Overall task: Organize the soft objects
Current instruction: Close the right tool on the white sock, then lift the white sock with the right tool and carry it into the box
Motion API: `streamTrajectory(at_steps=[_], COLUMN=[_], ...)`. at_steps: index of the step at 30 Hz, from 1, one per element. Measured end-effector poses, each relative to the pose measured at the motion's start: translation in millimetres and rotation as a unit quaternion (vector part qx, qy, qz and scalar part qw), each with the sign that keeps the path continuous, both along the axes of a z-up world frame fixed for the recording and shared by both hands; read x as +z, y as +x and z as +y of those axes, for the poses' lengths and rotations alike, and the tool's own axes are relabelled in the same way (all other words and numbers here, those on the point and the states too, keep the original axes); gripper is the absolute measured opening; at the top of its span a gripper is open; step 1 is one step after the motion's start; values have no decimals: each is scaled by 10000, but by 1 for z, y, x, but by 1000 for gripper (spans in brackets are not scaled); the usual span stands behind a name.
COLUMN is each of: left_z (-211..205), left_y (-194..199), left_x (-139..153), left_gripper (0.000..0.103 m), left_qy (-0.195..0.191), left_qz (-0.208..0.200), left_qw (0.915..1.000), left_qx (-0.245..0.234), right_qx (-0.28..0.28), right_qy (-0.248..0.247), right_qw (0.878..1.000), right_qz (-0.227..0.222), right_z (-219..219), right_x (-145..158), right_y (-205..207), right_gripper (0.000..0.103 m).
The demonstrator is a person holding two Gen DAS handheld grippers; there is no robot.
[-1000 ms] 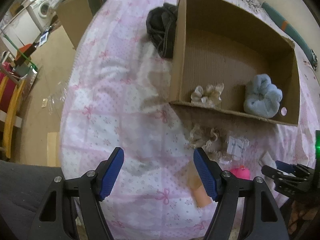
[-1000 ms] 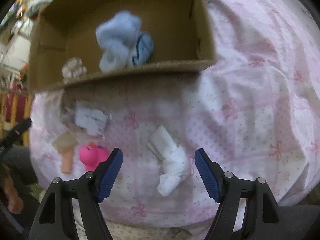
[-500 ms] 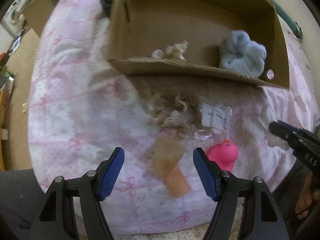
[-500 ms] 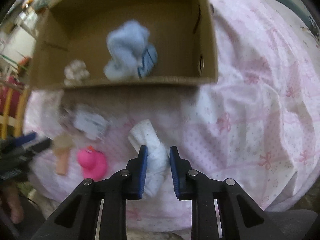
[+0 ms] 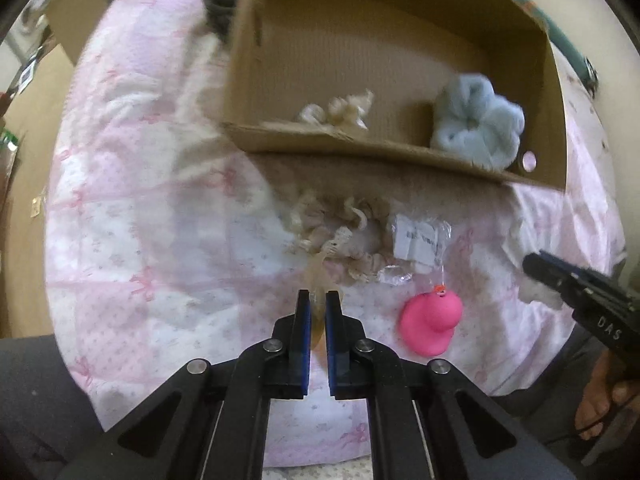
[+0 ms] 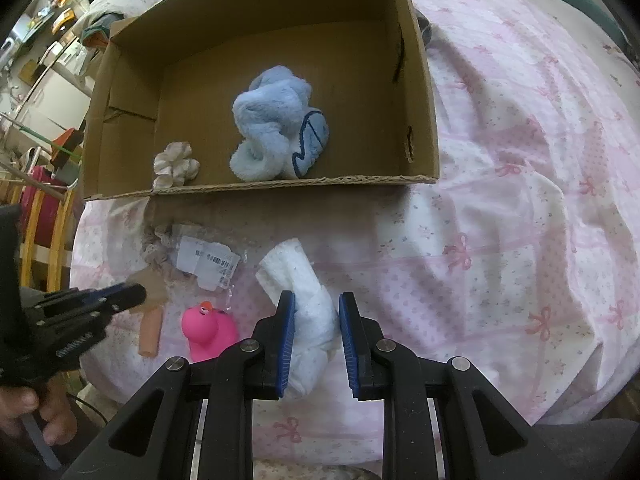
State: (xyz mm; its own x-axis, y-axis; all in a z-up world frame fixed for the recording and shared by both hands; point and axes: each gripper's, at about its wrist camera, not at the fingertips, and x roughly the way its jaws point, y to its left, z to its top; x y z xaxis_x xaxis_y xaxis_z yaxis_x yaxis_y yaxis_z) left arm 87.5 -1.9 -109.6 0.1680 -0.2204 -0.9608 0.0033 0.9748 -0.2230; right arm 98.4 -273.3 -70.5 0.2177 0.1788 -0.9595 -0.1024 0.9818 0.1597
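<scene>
Pickup step: left gripper [image 5: 314,310] pinches the beige tube [image 6: 150,330], right gripper [image 6: 316,330] fingers clasp the white sock [image 6: 304,292]; next, lift both into the far box [image 6: 260,190].

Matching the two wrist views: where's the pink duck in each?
Left wrist: pink duck sits lower right of centre, right of the left gripper.
Right wrist: pink duck sits lower left, left of the right gripper.
Shared landmark: the blue towel in the cardboard box.
</scene>
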Motion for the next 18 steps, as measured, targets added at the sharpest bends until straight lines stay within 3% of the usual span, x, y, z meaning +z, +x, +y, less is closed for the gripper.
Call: streamTrajectory(at_steps=[8,18], left_z=[11,13], left_y=[-10,-13], left_x=[12,19], left_gripper=[6,6], left_qy=[223,346], left_qz=[-114,-263], left_qw=[9994,9986], left_qx=[256,311], right_qx=[156,181], right_qy=[410,534], right_qw=[9990,9984], right_qz=[9,-45], right_z=[4,5], right_x=[5,7], right_y=[-4,-8], right_gripper=[24,24])
